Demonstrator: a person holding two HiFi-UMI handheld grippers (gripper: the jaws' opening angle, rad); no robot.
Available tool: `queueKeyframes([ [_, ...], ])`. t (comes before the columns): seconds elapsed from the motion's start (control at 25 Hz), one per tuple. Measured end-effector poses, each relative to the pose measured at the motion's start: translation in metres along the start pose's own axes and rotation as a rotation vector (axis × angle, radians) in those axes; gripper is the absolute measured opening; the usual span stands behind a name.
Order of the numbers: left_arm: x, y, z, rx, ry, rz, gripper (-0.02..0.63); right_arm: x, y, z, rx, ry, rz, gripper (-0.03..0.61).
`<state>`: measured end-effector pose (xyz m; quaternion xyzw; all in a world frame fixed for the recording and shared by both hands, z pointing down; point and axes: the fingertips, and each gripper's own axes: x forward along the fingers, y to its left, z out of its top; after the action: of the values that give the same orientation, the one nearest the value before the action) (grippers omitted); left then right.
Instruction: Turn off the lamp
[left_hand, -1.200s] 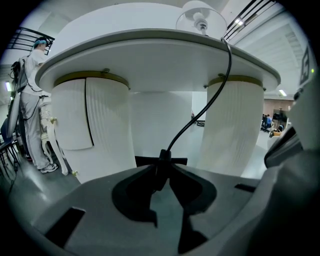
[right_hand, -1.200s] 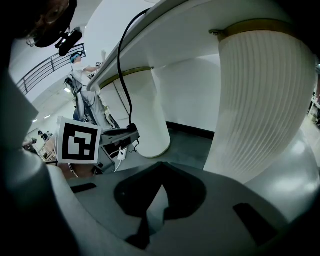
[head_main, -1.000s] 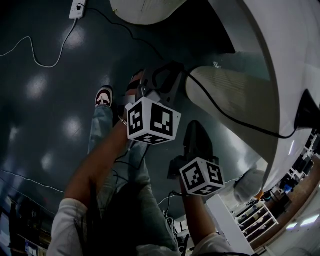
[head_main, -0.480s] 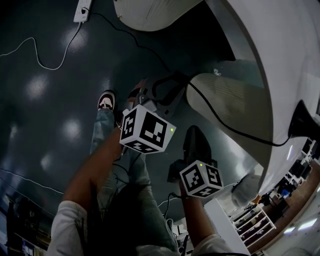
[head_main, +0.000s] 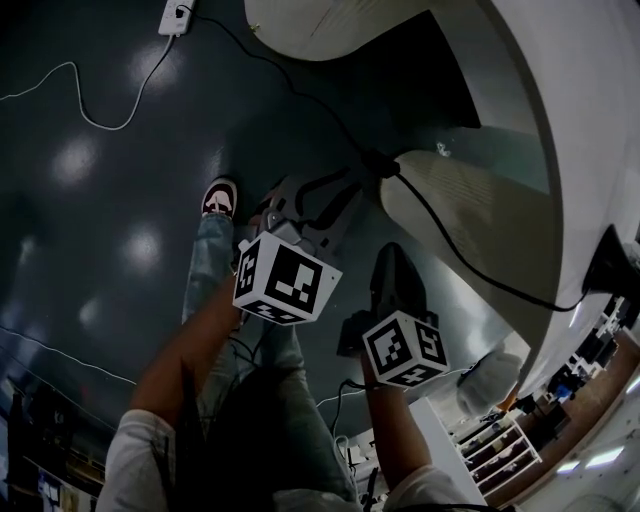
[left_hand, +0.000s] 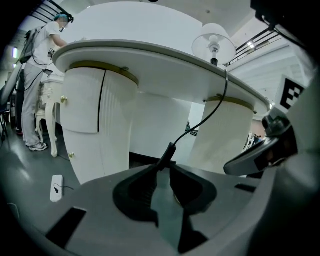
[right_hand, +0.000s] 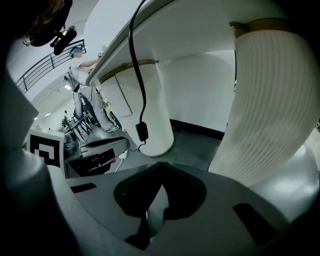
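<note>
A white lamp (left_hand: 215, 44) stands on the white table (left_hand: 150, 55). Its black cord (head_main: 470, 260) hangs over the edge to an inline switch (left_hand: 167, 154), also seen in the head view (head_main: 381, 164) and the right gripper view (right_hand: 142, 131). My left gripper (left_hand: 162, 167) reaches up under the table (head_main: 352, 184). Its jaws are closing, with a gap still between them and the switch's lower end at the fingertips. I cannot see the pads pressing on the switch. My right gripper (head_main: 392, 256) hangs lower right, tips together (right_hand: 160, 166) on nothing.
Ribbed white pedestal legs (head_main: 470, 210) stand close on either side of the switch. A white power strip (head_main: 176, 15) and a loose cable lie on the dark floor. My shoe (head_main: 220, 196) is below the left gripper. Another person (left_hand: 42, 75) stands at the table's far end.
The left gripper has rolled and drawn back toward me, so the switch now shows just past its tips. The right gripper has barely shifted.
</note>
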<state>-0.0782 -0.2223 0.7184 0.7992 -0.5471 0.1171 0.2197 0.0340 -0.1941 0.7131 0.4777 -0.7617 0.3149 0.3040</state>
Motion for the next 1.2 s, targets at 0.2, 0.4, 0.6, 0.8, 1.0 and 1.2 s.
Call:
queueKeyframes([
  [0.2,-0.007,0.015,-0.017,-0.02,0.047,0.048,0.009,0.009,0.014,0.001,-0.01,0.003,0.014,-0.002],
  [0.4,-0.01,0.022,-0.021,-0.053,0.063,0.063,0.008,0.015,0.018,0.002,-0.012,0.003,0.017,-0.002],
  [0.6,-0.02,0.025,-0.006,-0.058,0.066,0.074,0.009,0.008,0.029,0.017,-0.015,-0.014,0.029,-0.002],
  [0.8,-0.034,0.024,0.031,-0.054,0.055,0.097,0.009,-0.008,0.04,0.036,-0.003,-0.038,0.052,-0.002],
  [1.0,-0.07,0.003,0.082,-0.066,0.049,0.103,0.009,-0.054,0.064,0.059,-0.019,-0.051,0.079,-0.002],
  [1.2,-0.098,-0.022,0.134,-0.082,0.048,0.12,0.009,-0.104,0.066,0.095,0.003,-0.092,0.07,-0.002],
])
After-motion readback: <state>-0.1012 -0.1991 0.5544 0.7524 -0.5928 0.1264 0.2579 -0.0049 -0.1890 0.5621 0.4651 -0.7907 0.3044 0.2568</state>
